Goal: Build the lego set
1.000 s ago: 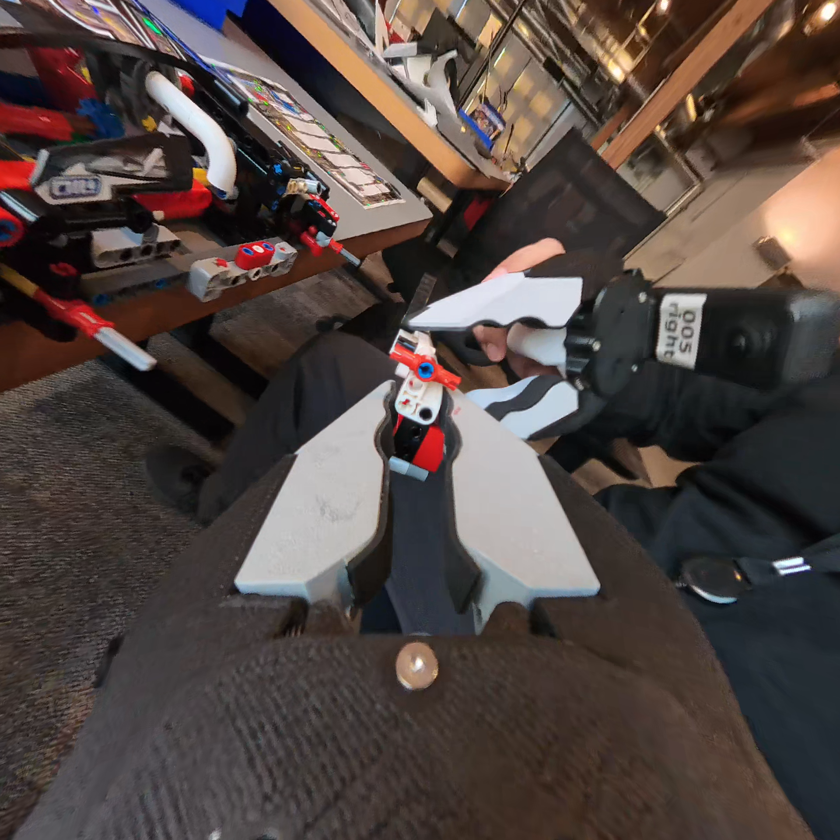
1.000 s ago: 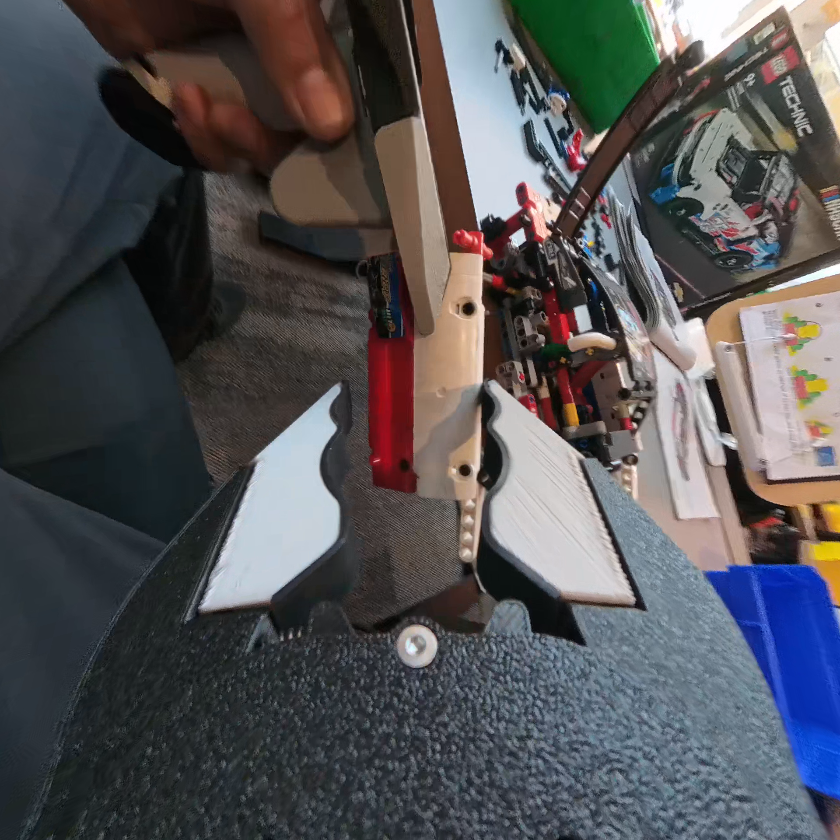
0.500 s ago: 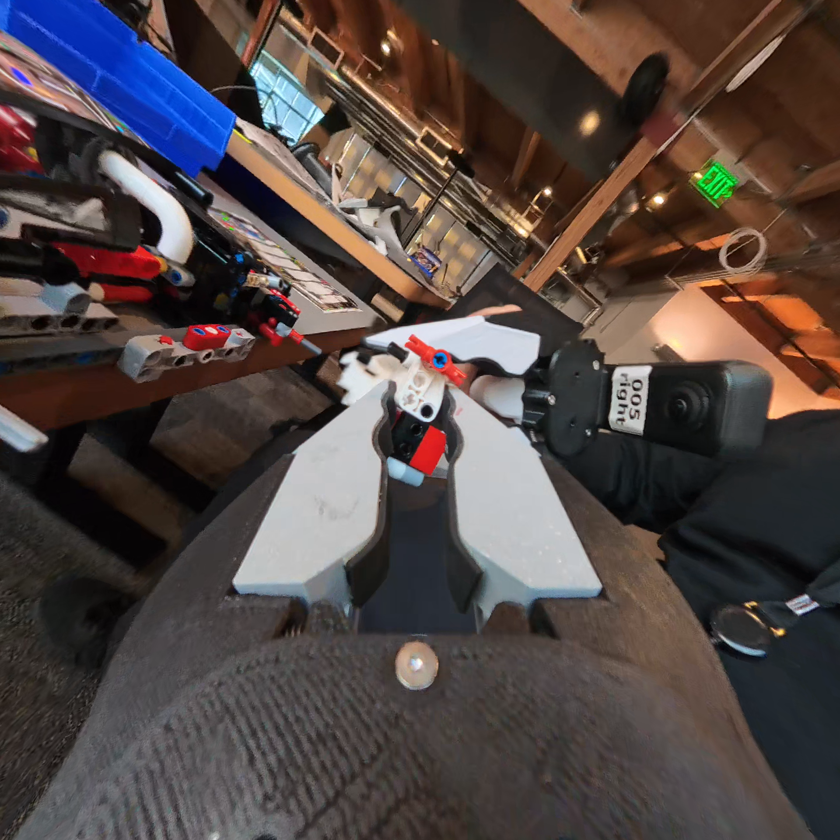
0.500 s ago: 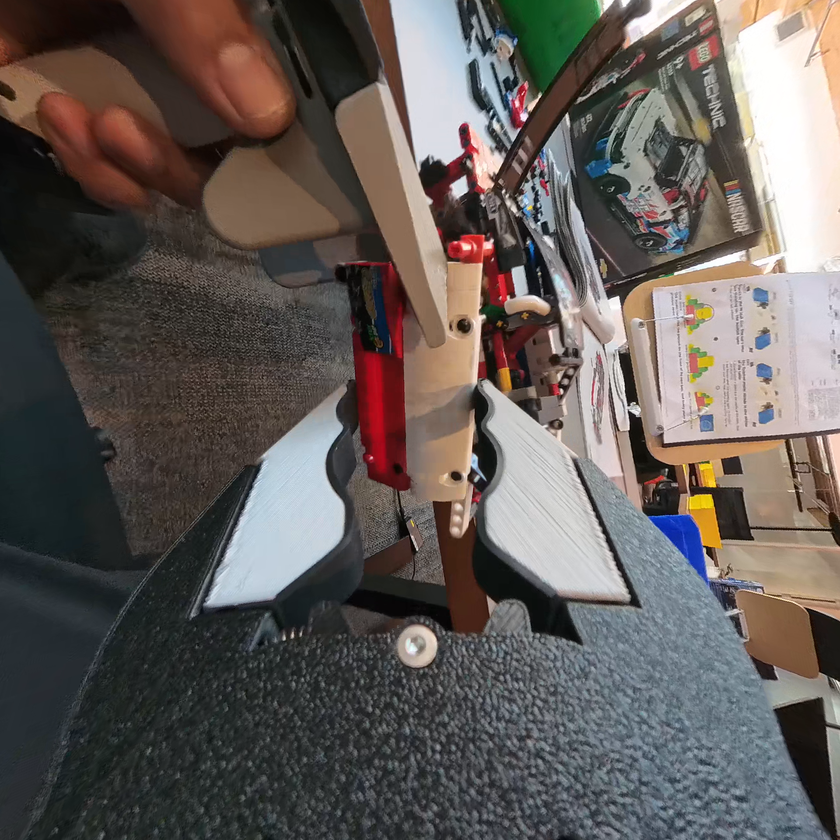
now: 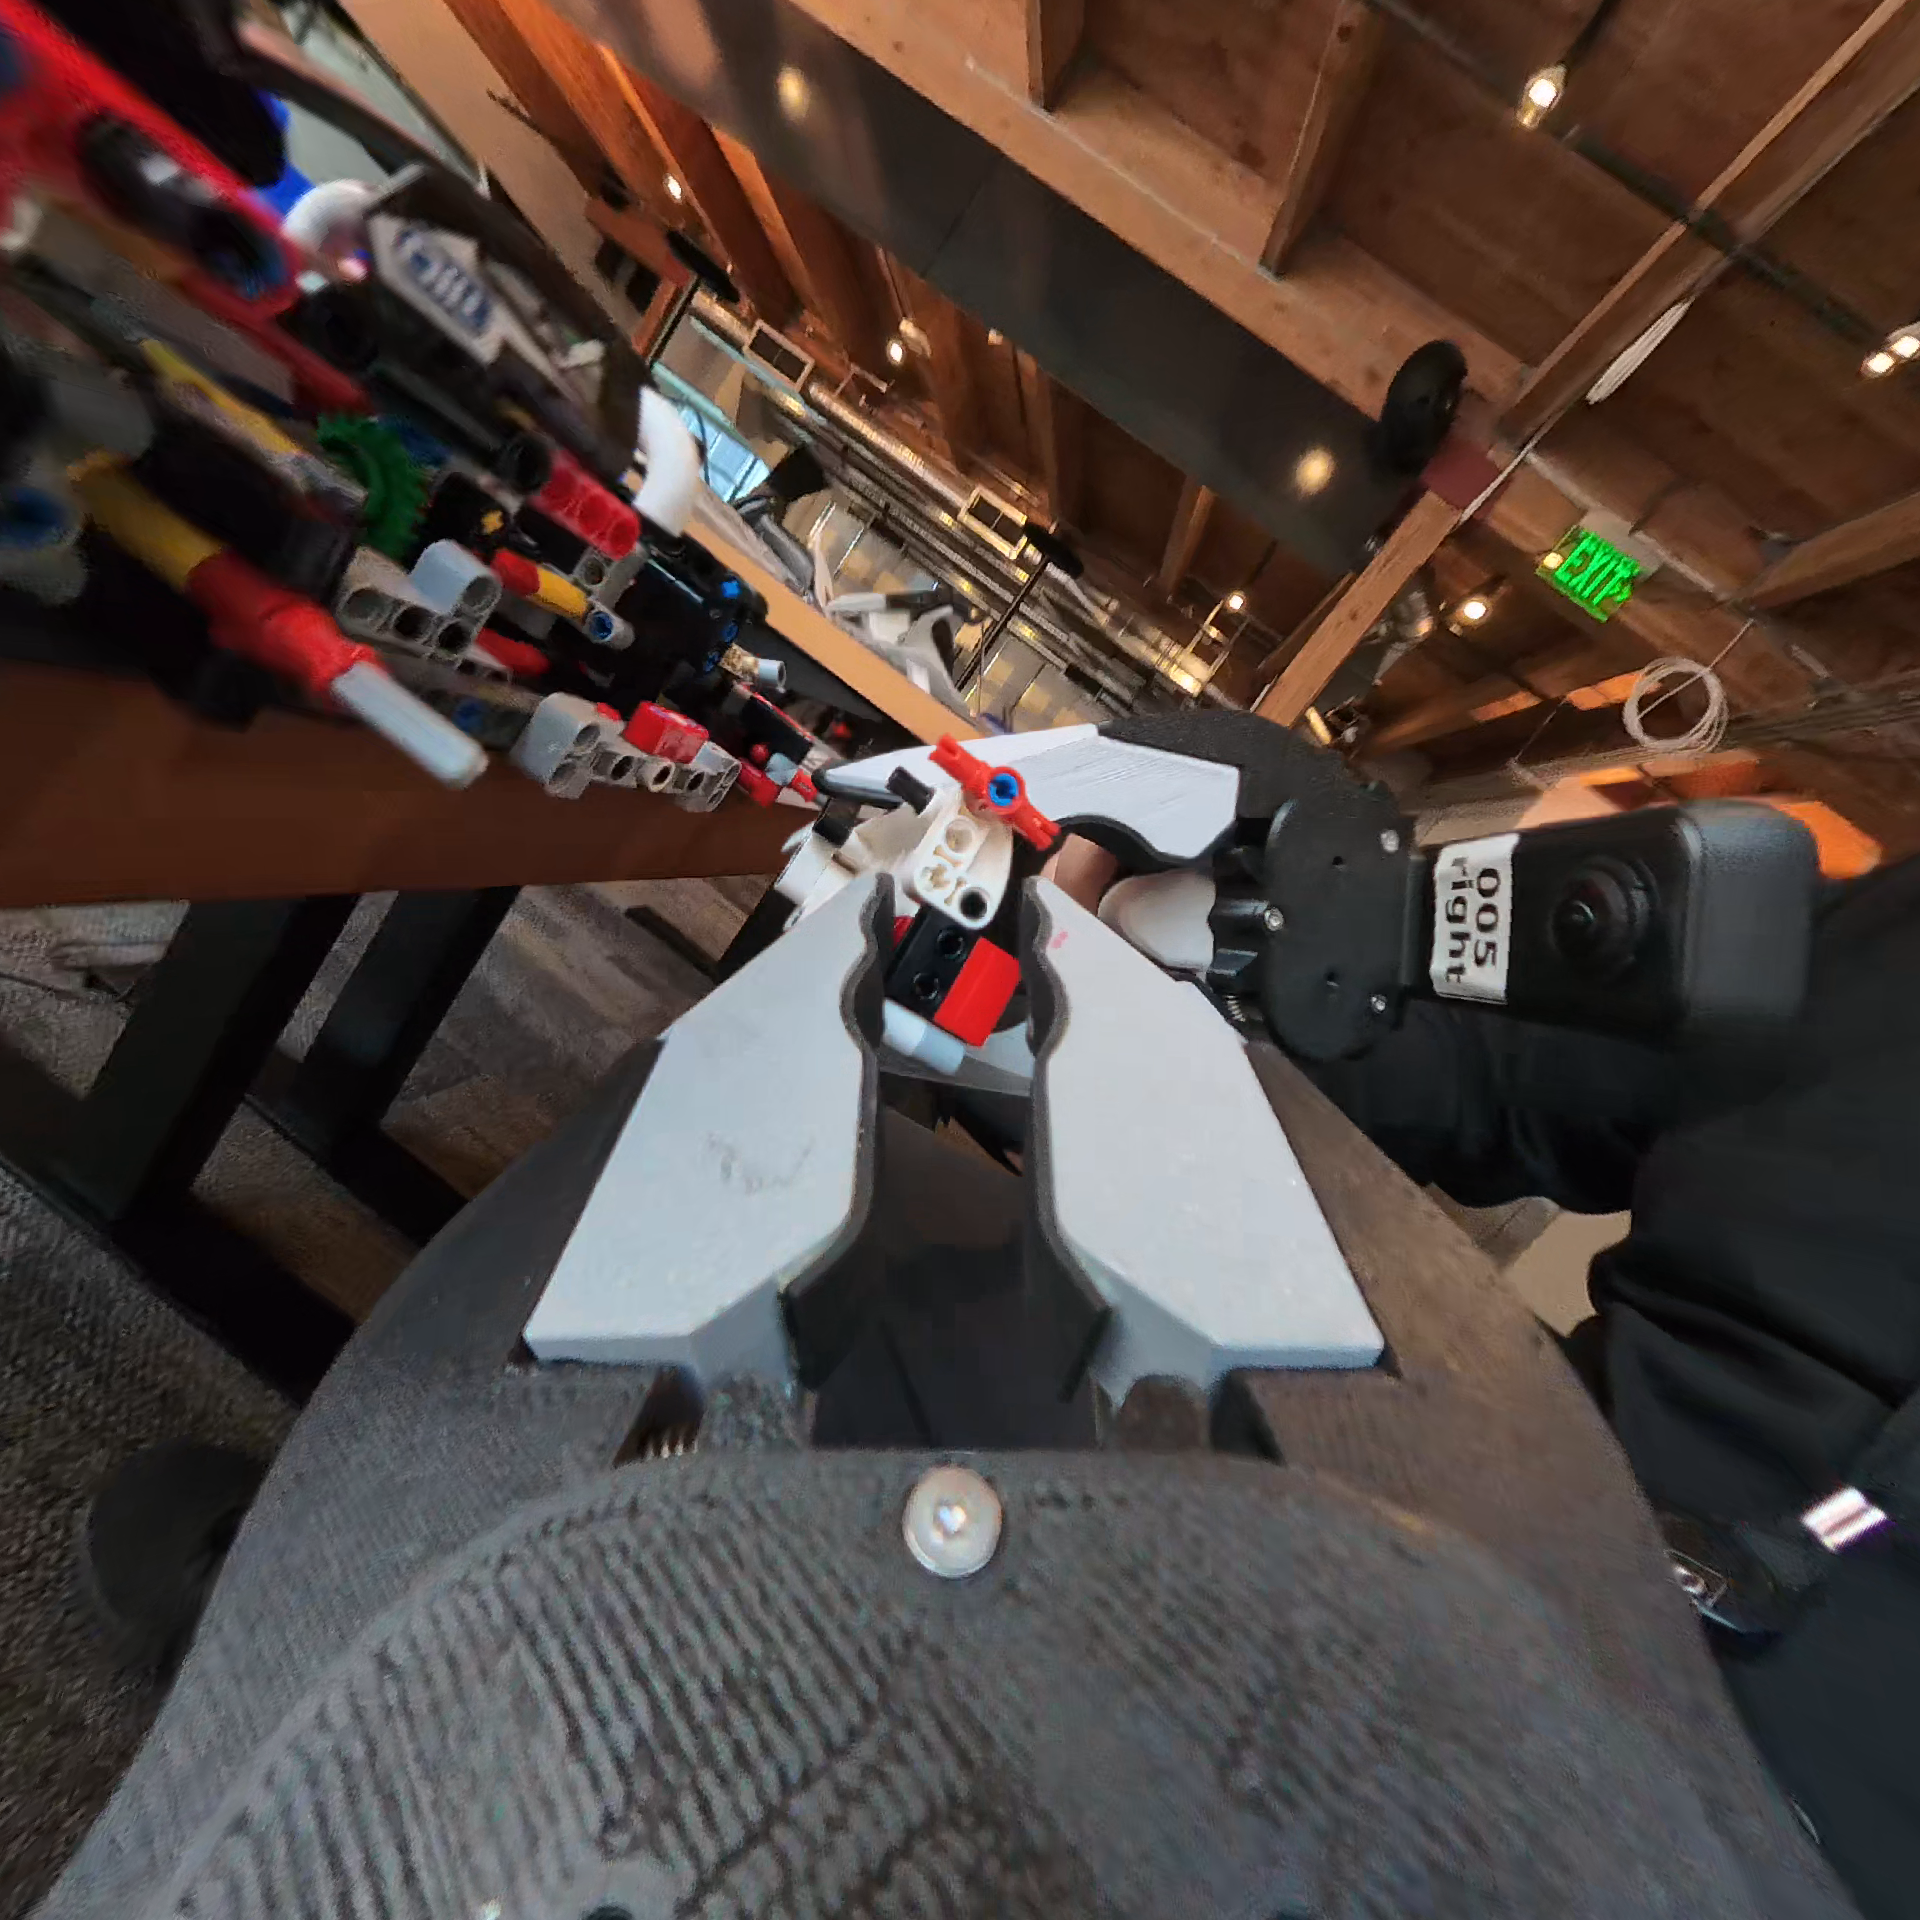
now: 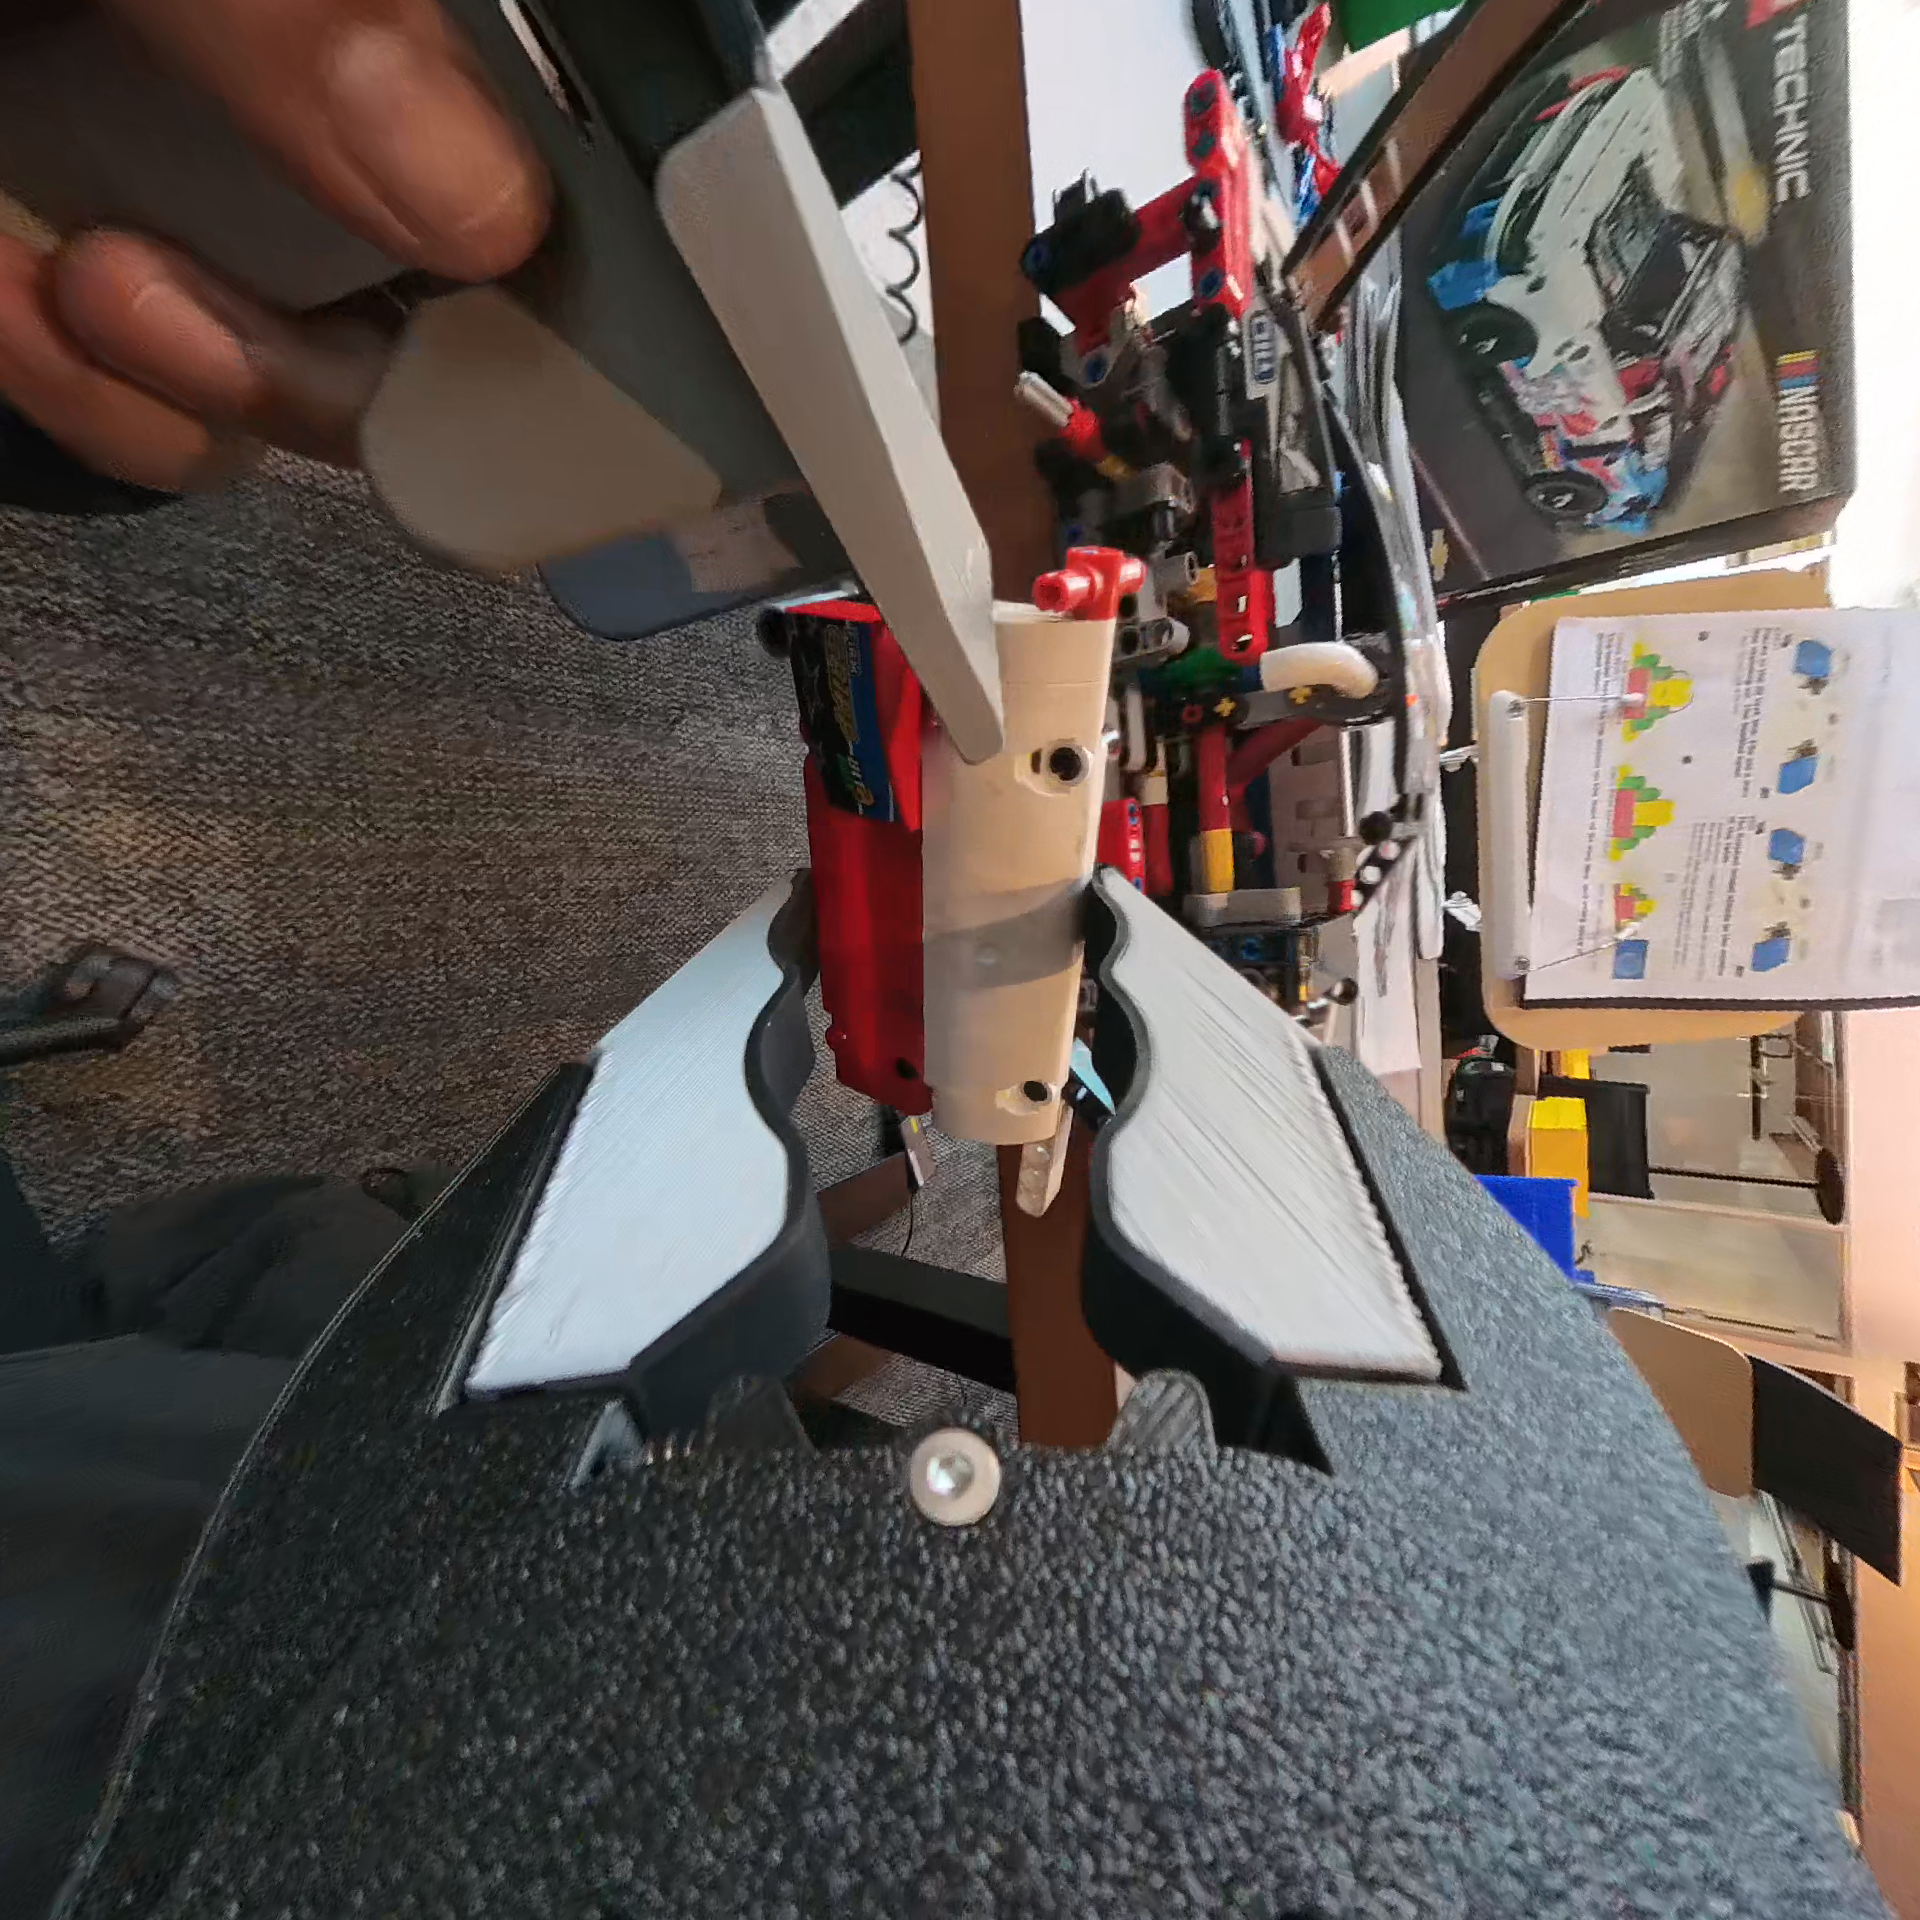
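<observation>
my left gripper (image 5: 951, 940) is clamped on a small red, white and black lego sub-assembly (image 5: 951, 914), pinching it near the fingertips with a red cross-shaped pin at its top end. my right gripper (image 6: 940, 997) comes in from the side, and the same sub-assembly (image 6: 966, 883) sits between its fingers: the white panel touches the right finger, while the left finger stands a little off the red part, so i cannot tell whether that gripper is actually pressing on it. in the right wrist view the grey finger of my left gripper (image 6: 862, 436) lies slanted across the top of the white panel, with a hand (image 6: 239, 218) around its handle. the piece is held in the air, just beside the brown edge of the table (image 5: 312, 821). on the table stands the partly built lego car (image 5: 436, 561), a mass of black, red and grey beams. farther off stand the set's box (image 6: 1631, 270), an instruction sheet (image 6: 1714, 810) on a stand, and grey carpet (image 6: 312, 779) below.
</observation>
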`<state>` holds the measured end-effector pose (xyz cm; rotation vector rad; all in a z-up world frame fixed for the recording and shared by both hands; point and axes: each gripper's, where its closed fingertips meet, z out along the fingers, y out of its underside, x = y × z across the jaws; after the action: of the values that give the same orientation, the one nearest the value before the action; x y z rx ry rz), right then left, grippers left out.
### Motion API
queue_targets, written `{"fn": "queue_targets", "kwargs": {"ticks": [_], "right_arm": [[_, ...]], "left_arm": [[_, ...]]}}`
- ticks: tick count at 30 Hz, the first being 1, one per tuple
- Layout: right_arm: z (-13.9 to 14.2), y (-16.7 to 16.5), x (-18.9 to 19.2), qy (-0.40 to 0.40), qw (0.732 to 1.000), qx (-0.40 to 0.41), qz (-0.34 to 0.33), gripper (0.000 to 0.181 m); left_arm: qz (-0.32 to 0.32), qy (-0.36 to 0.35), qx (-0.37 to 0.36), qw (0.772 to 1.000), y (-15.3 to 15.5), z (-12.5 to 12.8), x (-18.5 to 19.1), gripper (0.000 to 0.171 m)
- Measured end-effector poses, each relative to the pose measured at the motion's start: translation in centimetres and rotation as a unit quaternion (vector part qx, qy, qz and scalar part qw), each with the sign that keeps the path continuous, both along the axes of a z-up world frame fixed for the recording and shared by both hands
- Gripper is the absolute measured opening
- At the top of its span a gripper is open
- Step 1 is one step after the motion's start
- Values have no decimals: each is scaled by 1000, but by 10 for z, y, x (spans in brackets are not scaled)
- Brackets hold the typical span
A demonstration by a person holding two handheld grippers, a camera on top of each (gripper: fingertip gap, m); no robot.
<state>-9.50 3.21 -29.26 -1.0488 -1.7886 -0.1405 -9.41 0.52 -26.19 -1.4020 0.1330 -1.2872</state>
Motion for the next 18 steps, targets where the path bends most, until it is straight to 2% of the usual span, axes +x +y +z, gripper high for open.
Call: {"fn": "queue_targets", "kwargs": {"ticks": [4,7,11,12,13,14,15,17,18], "right_arm": [[-11,-2,-1,-19,1000,-14,-6,49],[-12,-6,1,-22,1000,-18,-4,49],[-8,-6,5,-17,1000,-24,-5,49],[-5,-5,5,-14,1000,-26,-8,49],[-3,-5,5,-10,999,-30,-7,49],[-2,-6,4,-8,999,-33,-5,50],[-1,-7,4,-11,999,-30,-6,49],[-1,-8,3,-20,1000,-15,-5,49],[1,-10,2,-22,1000,-10,-5,49]], "left_arm": [[10,-33,18,999,-4,-10,-5,22],[16,-33,22,999,-10,-21,-13,25],[20,-32,52,998,-20,-20,-23,28],[18,-16,49,999,-21,-26,-21,24],[21,-4,48,999,-21,-31,-20,6],[21,-1,53,998,-21,-32,-16,0],[21,-4,52,998,-19,-31,-12,3],[11,-2,32,999,-11,-34,1,46],[1,4,30,1000,-10,-37,8,48]]}}
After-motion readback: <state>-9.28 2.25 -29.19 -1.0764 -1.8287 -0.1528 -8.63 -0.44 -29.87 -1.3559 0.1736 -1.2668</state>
